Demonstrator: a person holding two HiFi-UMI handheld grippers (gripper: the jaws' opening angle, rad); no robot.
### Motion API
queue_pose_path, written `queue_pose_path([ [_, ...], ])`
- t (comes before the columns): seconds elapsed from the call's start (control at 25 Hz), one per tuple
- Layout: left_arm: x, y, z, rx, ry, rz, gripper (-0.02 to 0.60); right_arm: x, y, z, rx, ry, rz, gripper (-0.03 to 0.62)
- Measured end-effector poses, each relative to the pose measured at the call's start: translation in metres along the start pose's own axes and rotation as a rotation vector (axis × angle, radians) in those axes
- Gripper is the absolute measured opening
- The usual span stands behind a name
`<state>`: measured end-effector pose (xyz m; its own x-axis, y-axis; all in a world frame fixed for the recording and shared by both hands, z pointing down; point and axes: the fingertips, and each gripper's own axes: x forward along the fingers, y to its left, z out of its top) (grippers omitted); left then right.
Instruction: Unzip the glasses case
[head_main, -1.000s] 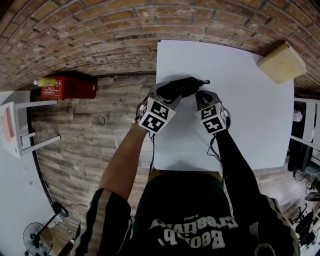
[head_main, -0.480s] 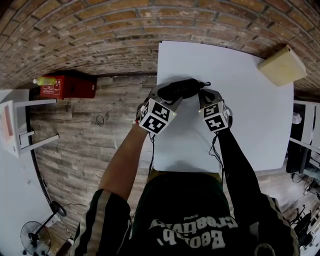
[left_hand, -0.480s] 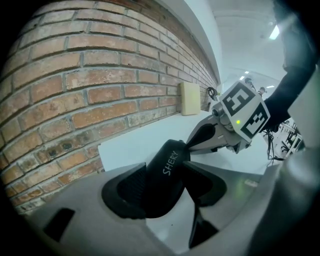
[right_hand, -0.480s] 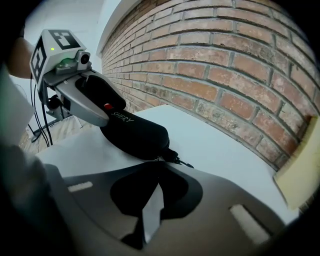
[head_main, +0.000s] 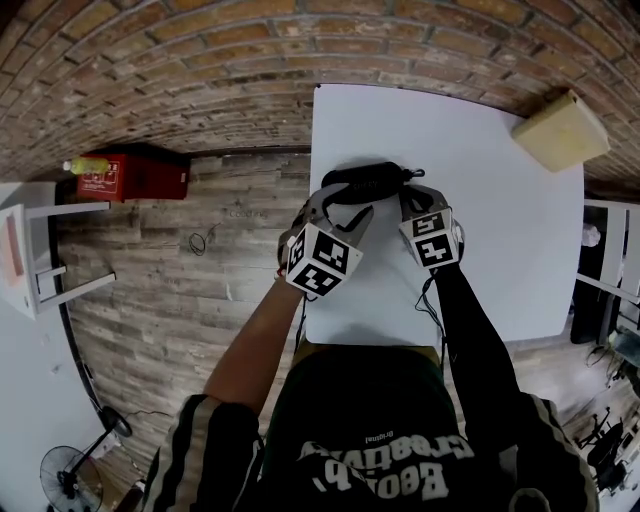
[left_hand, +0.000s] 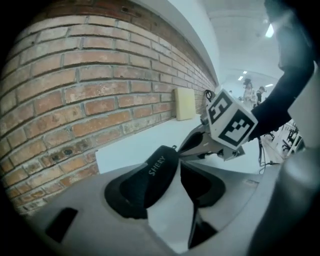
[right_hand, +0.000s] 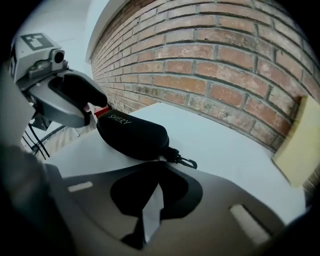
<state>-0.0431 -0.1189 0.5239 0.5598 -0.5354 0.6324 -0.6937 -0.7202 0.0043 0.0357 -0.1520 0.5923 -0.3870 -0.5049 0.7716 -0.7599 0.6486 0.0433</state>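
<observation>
The black zip glasses case (head_main: 362, 183) lies near the left edge of the white table (head_main: 480, 230); its lid looks closed. My left gripper (head_main: 340, 208) hovers just short of the case's left end, jaws open and just narrowing a little, with nothing between them. In the left gripper view the case (left_hand: 156, 172) lies just ahead of my left gripper (left_hand: 175, 176). My right gripper (head_main: 408, 195) is shut, tips at the case's right end. There the right gripper (right_hand: 156, 169) meets the case (right_hand: 132, 134) beside its clip (right_hand: 184, 160). I cannot tell whether it pinches the zip pull.
A beige foam block (head_main: 563, 127) sits at the table's far right corner by the brick wall. The table's left edge runs close to the case. A red box (head_main: 135, 175) stands on the wooden floor to the left.
My left gripper, which flanked the case's left end, has drawn back toward me and risen off it. The case stays on the table. The right gripper has kept its place.
</observation>
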Motion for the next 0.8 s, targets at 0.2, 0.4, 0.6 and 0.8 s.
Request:
queue_pose_path([
  [0.2,0.011,-0.026,-0.037,-0.005,0.077,-0.051,0.204,-0.010,0.025,-0.011,-0.009,0.021,0.028,0.014],
  [0.4,0.008,0.000,-0.043,-0.029,0.078,0.015,0.181,-0.017,0.061,-0.013,-0.072,0.023,0.068,0.014],
  [0.6,0.000,0.016,-0.054,-0.012,0.117,0.085,0.190,-0.017,0.095,-0.011,-0.117,0.014,0.104,0.014],
  [0.8,-0.004,0.015,-0.026,-0.029,0.047,0.090,0.195,-0.015,0.093,-0.012,-0.097,0.012,0.087,0.014],
])
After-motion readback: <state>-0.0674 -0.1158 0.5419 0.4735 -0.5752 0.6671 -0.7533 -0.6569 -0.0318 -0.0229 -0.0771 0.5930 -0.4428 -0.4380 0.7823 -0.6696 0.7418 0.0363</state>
